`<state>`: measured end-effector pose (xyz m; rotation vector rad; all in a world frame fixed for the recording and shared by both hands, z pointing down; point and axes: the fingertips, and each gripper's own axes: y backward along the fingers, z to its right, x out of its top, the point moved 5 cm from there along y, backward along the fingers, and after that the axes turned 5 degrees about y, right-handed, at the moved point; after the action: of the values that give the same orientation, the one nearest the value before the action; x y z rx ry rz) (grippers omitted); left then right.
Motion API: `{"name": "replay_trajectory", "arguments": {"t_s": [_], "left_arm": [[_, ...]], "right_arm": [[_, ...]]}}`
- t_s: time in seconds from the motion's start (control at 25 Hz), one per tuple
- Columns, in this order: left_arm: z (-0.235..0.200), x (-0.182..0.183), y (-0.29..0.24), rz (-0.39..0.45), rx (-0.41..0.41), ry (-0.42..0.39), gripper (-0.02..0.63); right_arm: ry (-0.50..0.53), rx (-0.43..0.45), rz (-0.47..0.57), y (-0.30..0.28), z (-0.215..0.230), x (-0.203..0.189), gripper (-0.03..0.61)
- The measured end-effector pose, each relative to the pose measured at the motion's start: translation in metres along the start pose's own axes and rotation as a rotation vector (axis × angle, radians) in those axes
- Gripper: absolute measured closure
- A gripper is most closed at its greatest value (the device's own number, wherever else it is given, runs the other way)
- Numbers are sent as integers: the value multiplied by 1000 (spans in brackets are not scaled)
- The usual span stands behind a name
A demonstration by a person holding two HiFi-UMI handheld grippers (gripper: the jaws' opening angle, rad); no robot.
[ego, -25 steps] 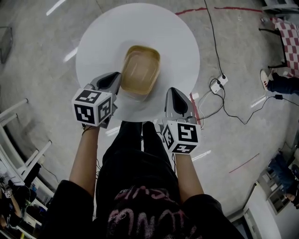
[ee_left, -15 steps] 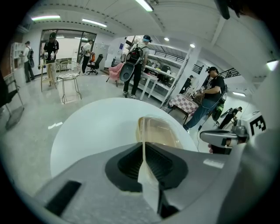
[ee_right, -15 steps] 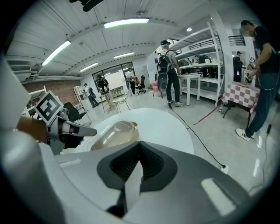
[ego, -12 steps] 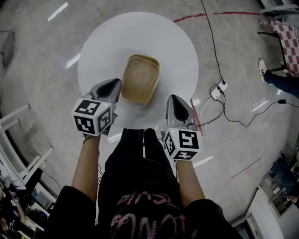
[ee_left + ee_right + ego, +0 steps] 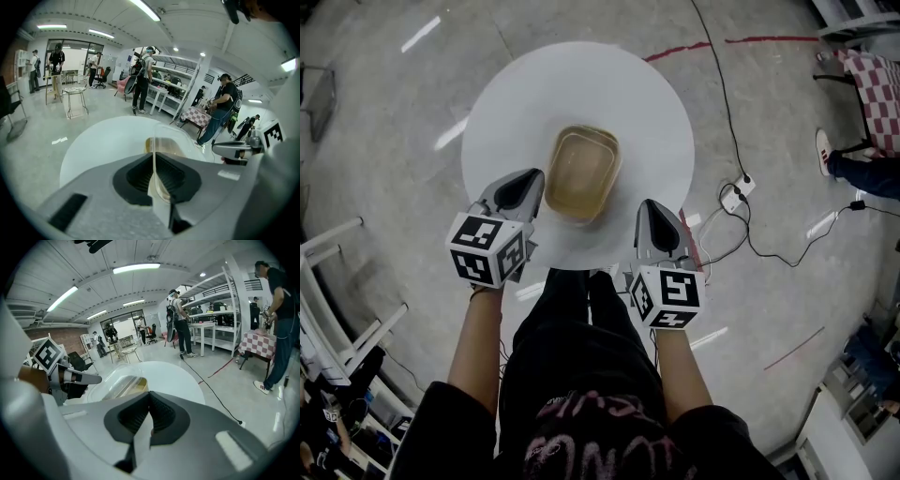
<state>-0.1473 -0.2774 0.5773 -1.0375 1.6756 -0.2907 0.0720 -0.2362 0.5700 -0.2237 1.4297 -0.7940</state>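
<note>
- Where the round white table (image 5: 581,84) has its middle, the clear plastic container (image 5: 581,175) sits open side up, its bottom tinted amber, a little nearer the person's edge than the far edge
- The left gripper (image 5: 523,190) is at the container's left side with its jaws pinched on the thin clear wall (the left gripper view shows that wall as a fine line running between the two dark pads)
- The right gripper (image 5: 656,217) hovers over the table's near right edge, just beside the container but apart from it; its jaws are pressed together with nothing between them
- Below the table's near edge, the person's dark trousers (image 5: 581,309) fill the lower middle of the head view, between the two arms
- On the grey floor right of the table, a black cable (image 5: 717,66) runs down to a white power strip (image 5: 733,173), and a red tape line (image 5: 675,49) passes the table's far right edge
- A red-and-white chequered cloth (image 5: 874,84) on a dark-legged stand is at the far right, well apart from the table
- Other people (image 5: 143,75) stand well off among shelves and desks in both gripper views
</note>
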Motion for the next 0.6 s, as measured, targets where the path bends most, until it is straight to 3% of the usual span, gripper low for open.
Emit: {"name": "replay_trajectory", "arguments": {"t_s": [0.6], "left_arm": [[18, 21, 35, 112, 24, -24, 598]], "right_arm": [[20, -7, 69, 26, 0, 28, 572]]}}
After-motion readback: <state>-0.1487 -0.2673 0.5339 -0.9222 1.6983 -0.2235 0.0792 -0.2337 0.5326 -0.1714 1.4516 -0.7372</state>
